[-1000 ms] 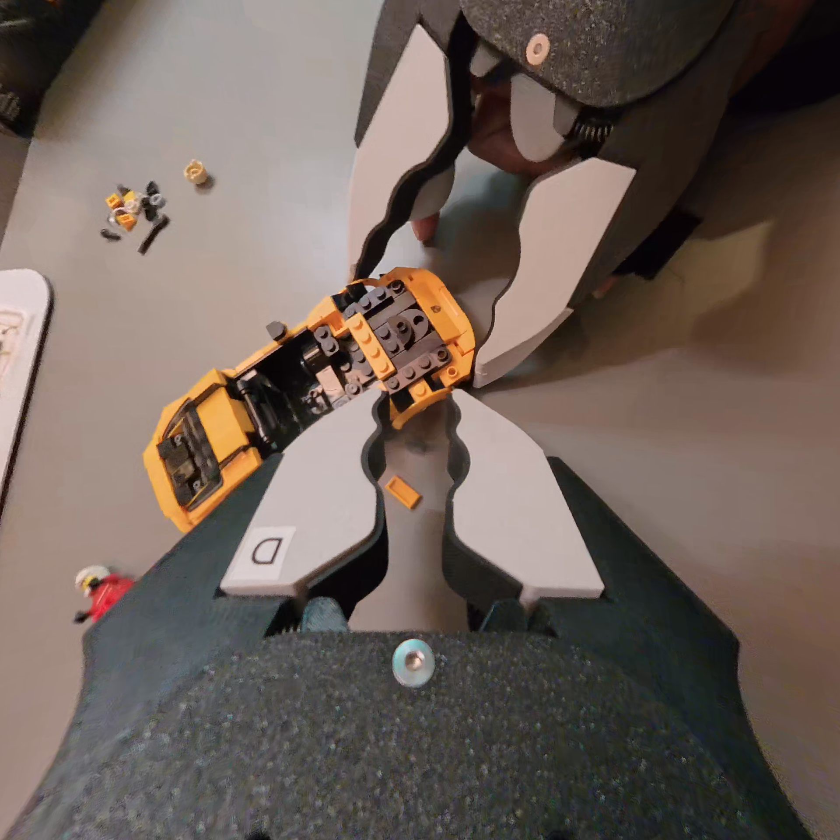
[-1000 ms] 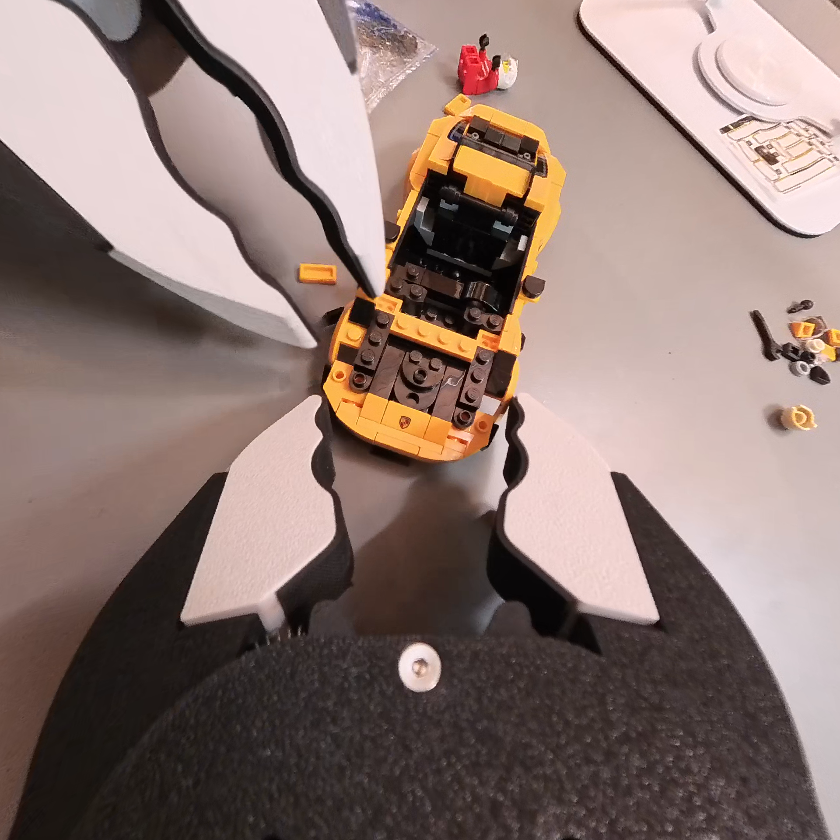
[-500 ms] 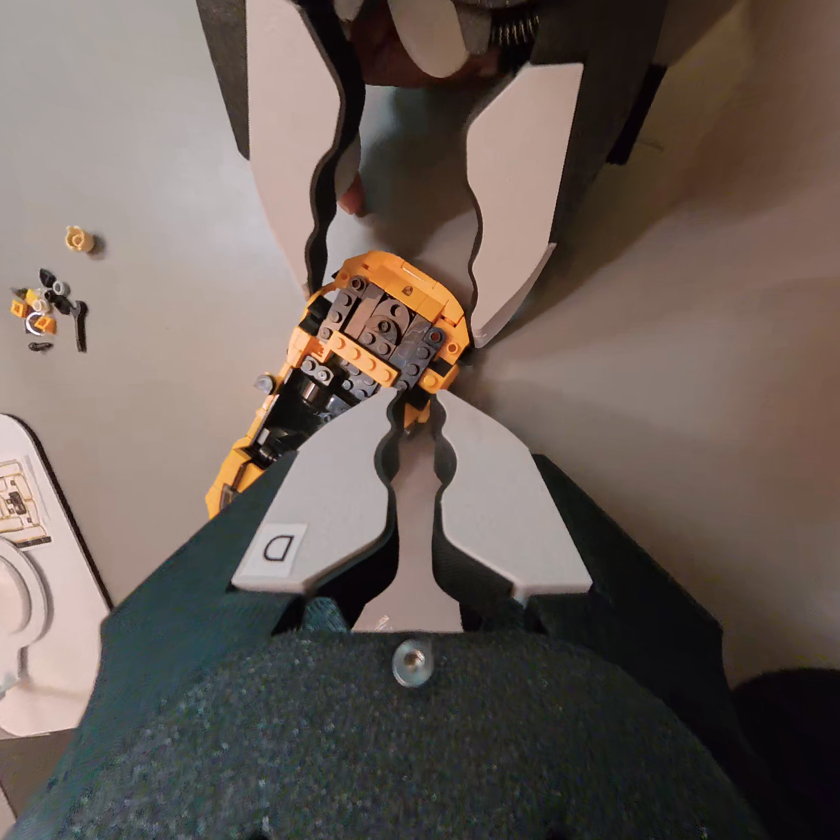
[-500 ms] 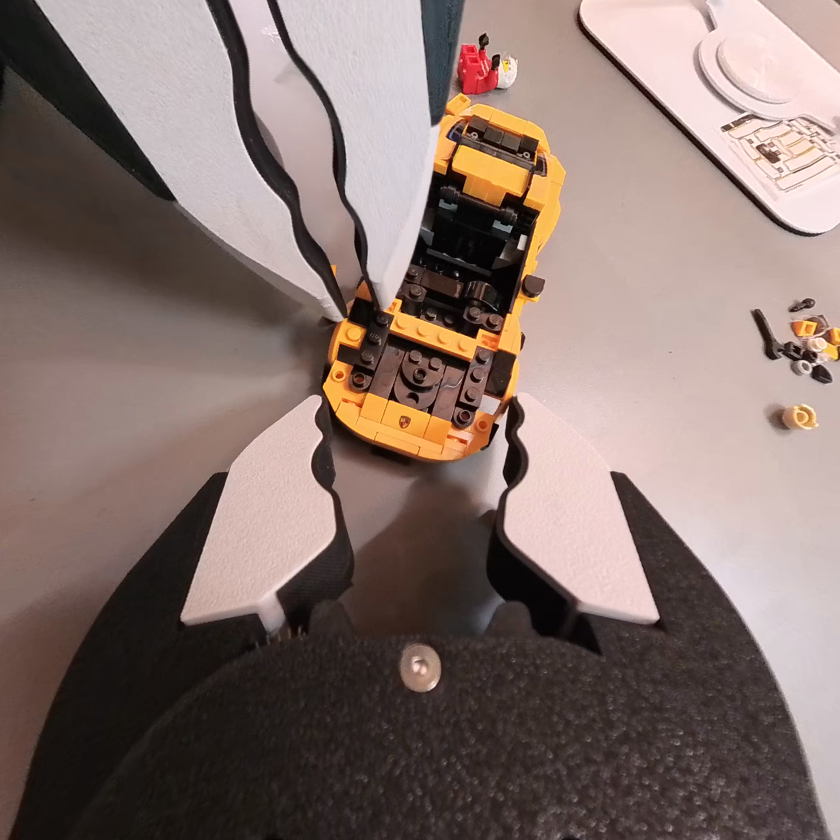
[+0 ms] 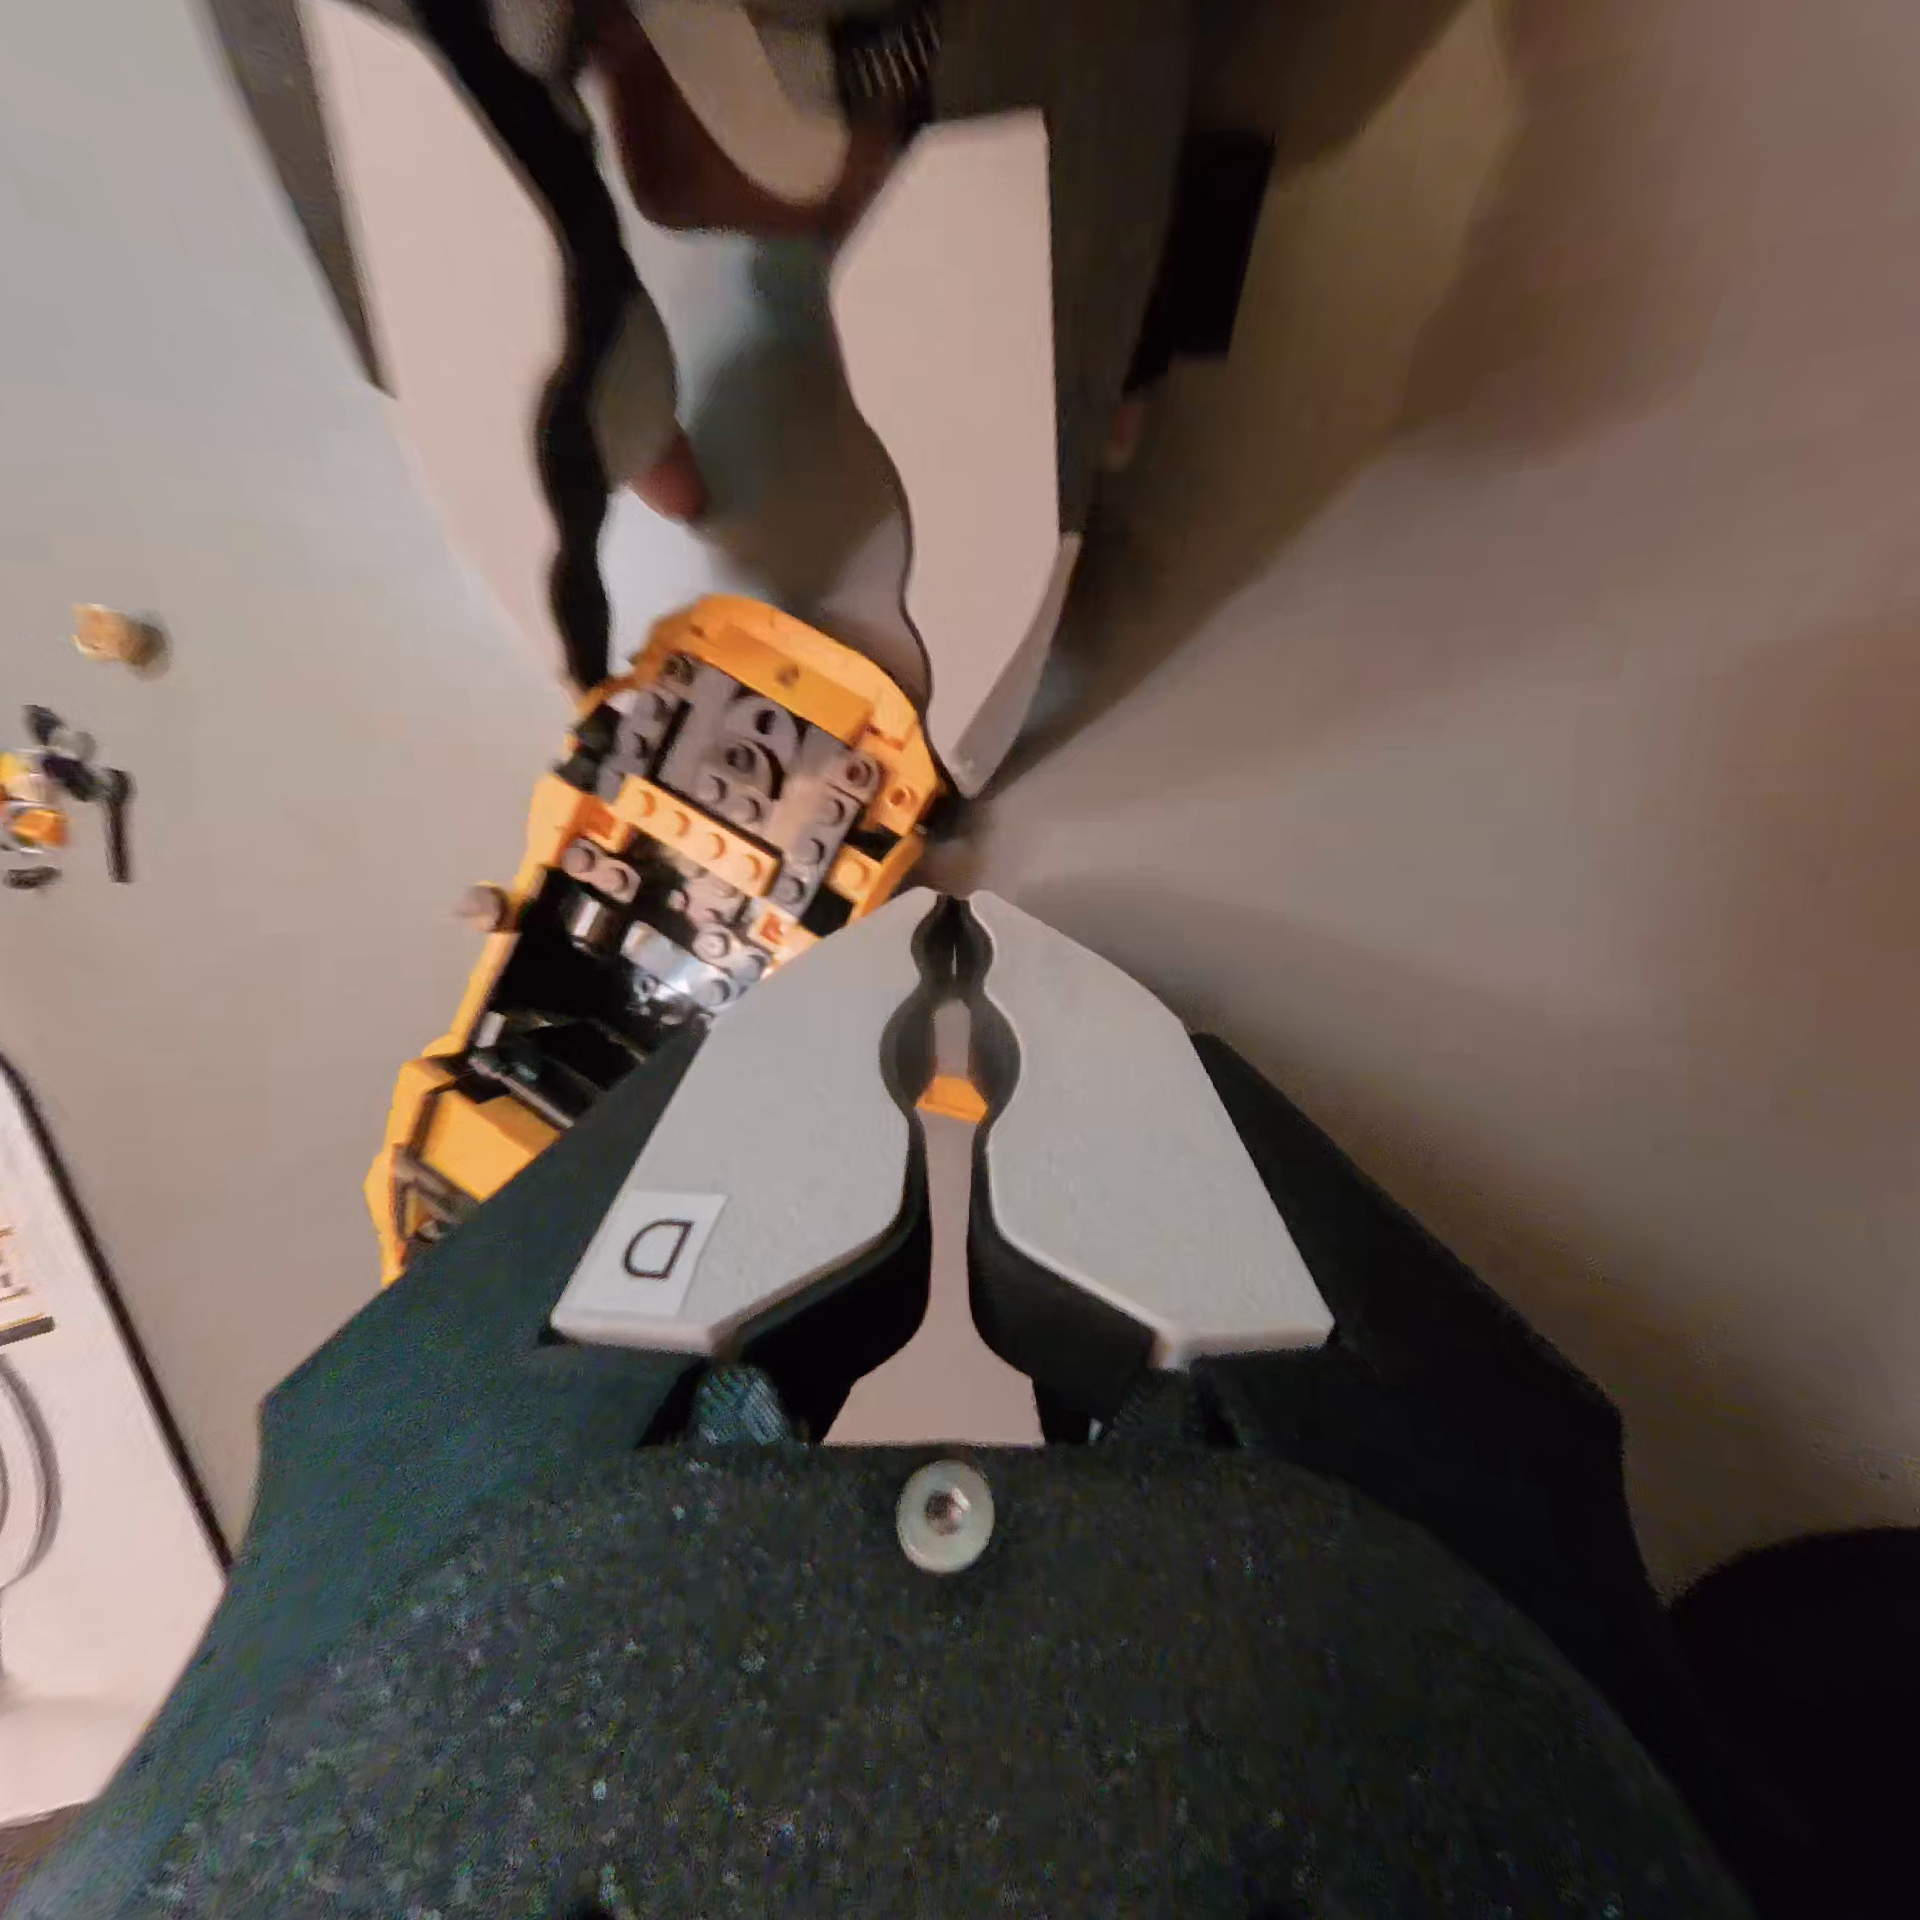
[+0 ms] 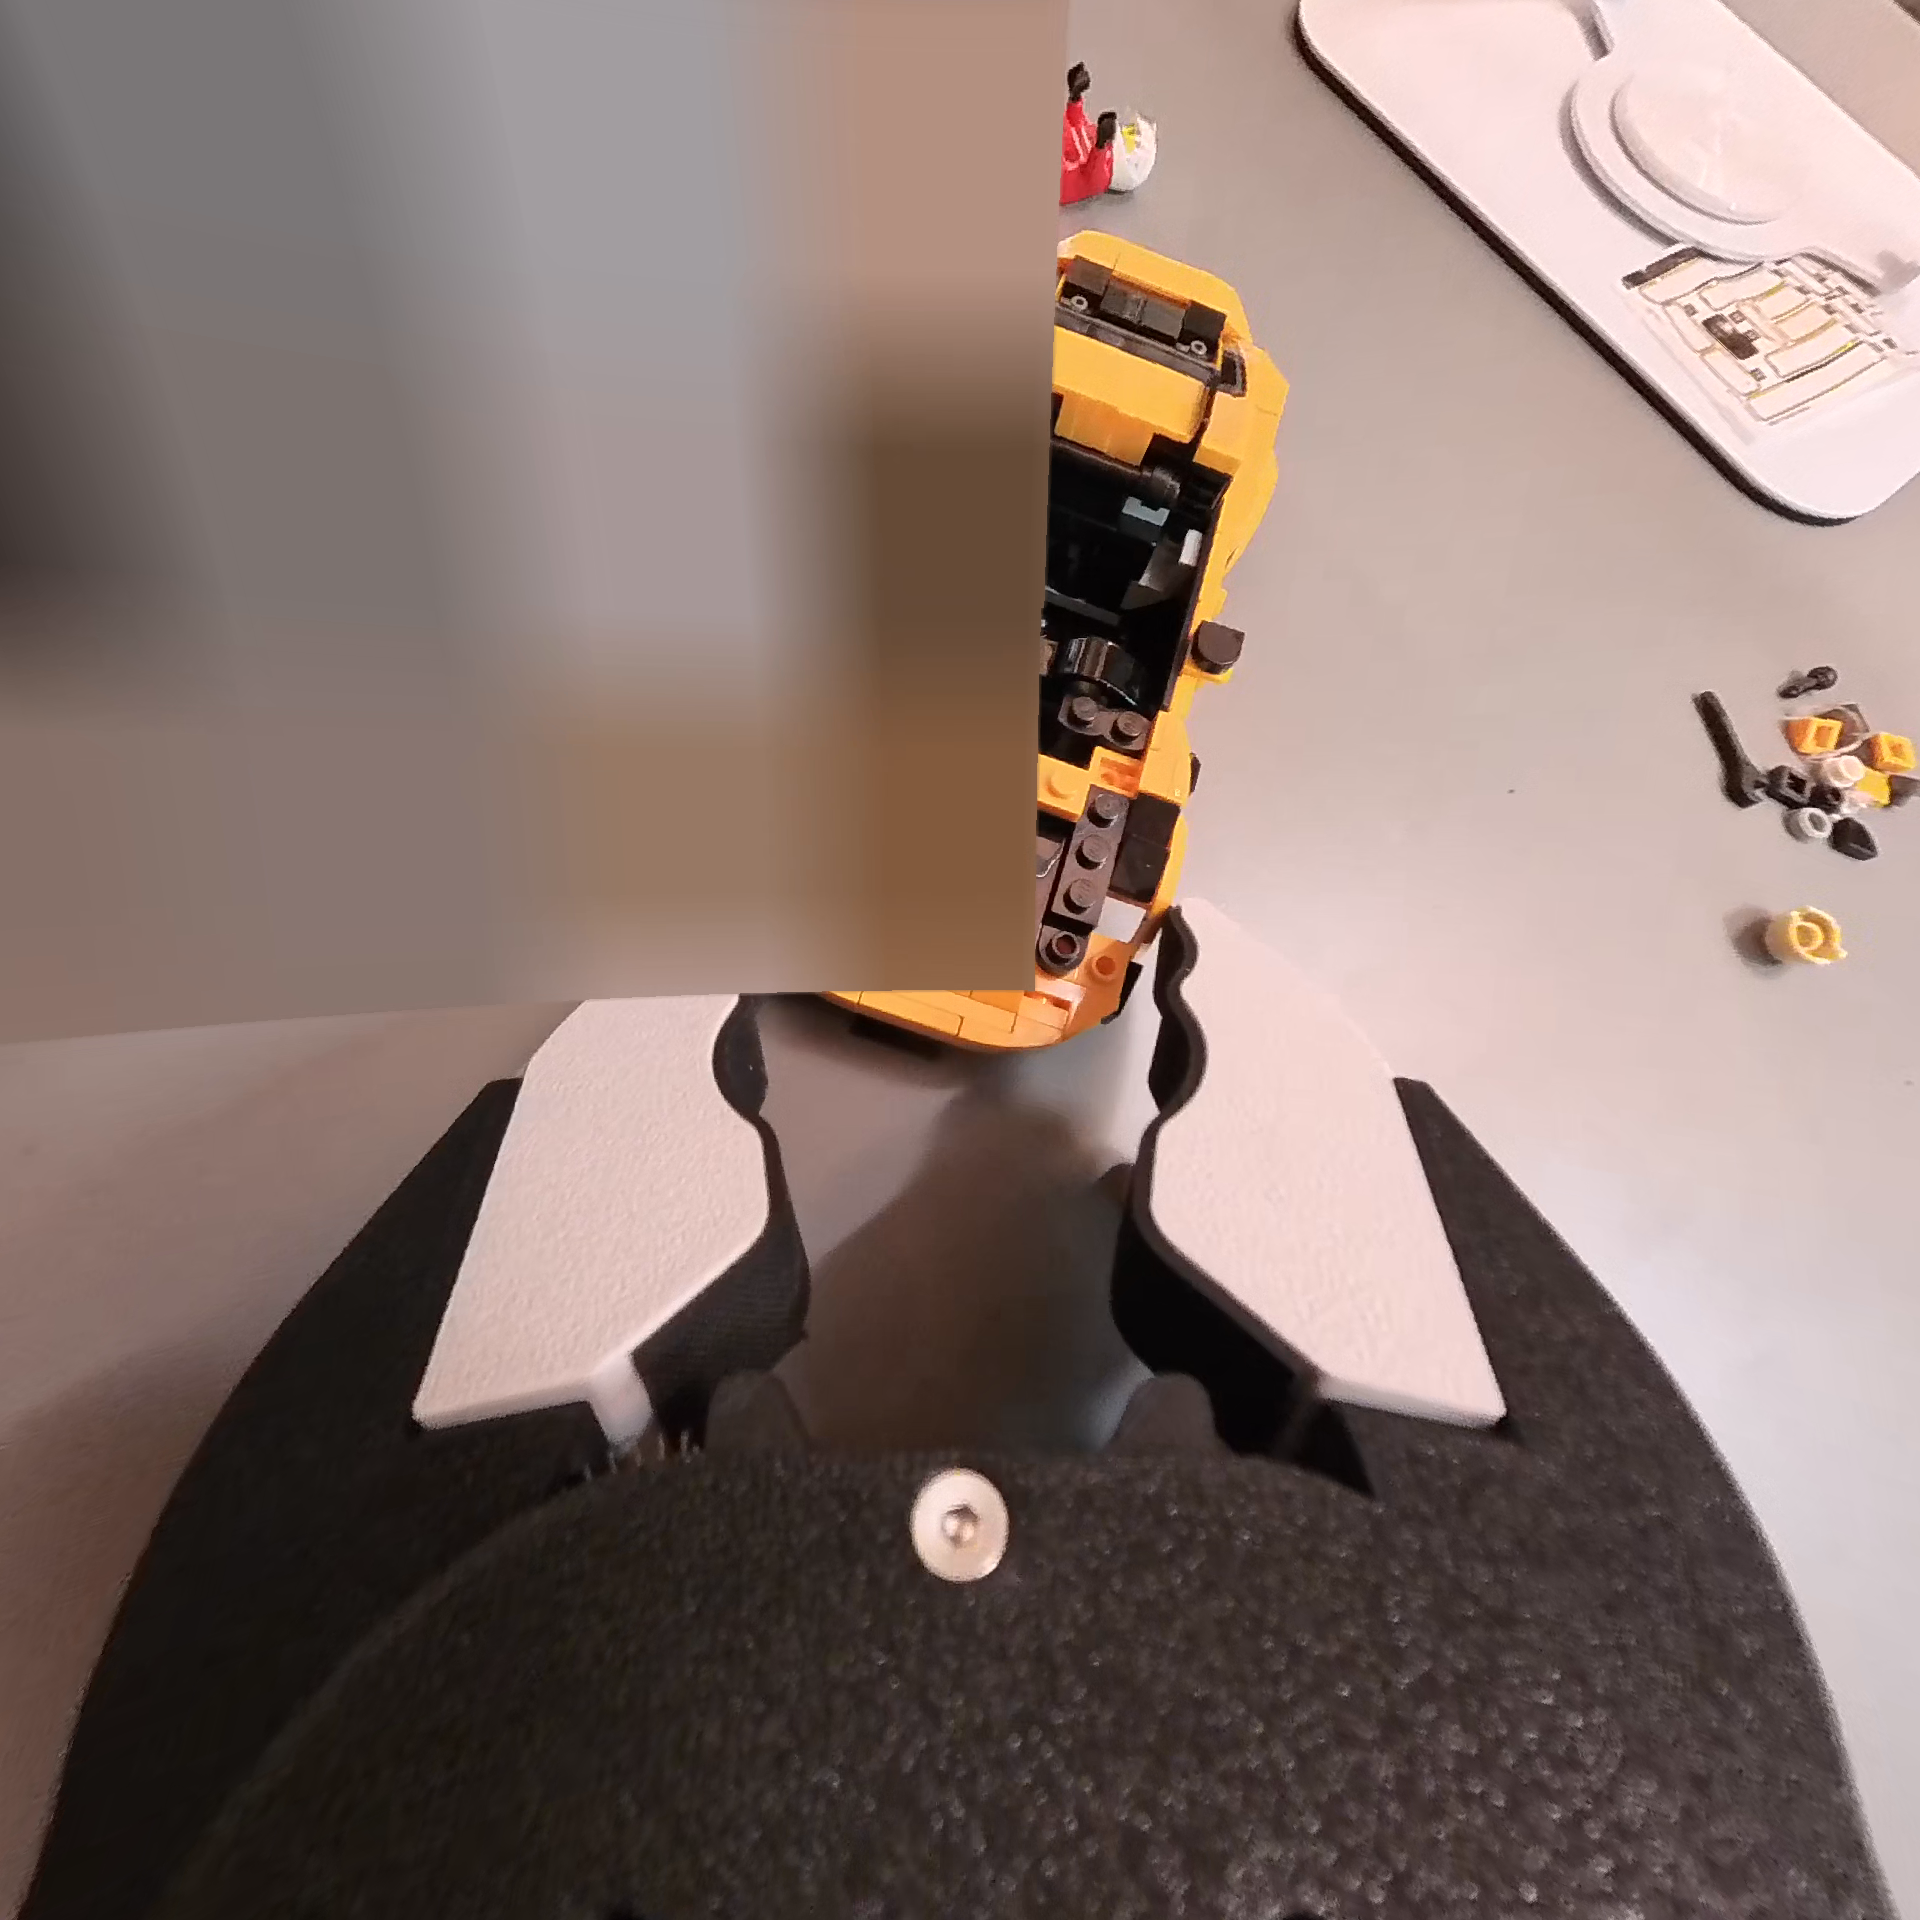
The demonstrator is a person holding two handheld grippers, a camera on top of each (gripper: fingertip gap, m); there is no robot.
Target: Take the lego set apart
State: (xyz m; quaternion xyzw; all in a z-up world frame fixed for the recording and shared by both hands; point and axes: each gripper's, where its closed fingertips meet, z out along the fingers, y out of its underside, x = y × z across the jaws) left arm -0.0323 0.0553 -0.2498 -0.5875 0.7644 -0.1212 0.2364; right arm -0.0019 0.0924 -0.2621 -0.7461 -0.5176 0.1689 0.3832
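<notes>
2 grippers work the lego car (image 5: 727,831): your right jaws bracket its nose, wide; left jaws nearly closed, so pry next.

grey table top (image 6: 1507,1039) seen in both views. yellow and black lego car (image 6: 1153,582) is rested on it, roof off, partly hidden by a blur patch. red and white minifigure (image 6: 1107,156) is laid just beyond the car. white board (image 6: 1455,177) is placed at the far right edge. small heap of loose pieces (image 6: 1829,769) is scattered right of the car, with a pale yellow round piece (image 6: 1803,935) just beside it. one orange tile (image 5: 951,1096) is lying by the car's side.
</notes>
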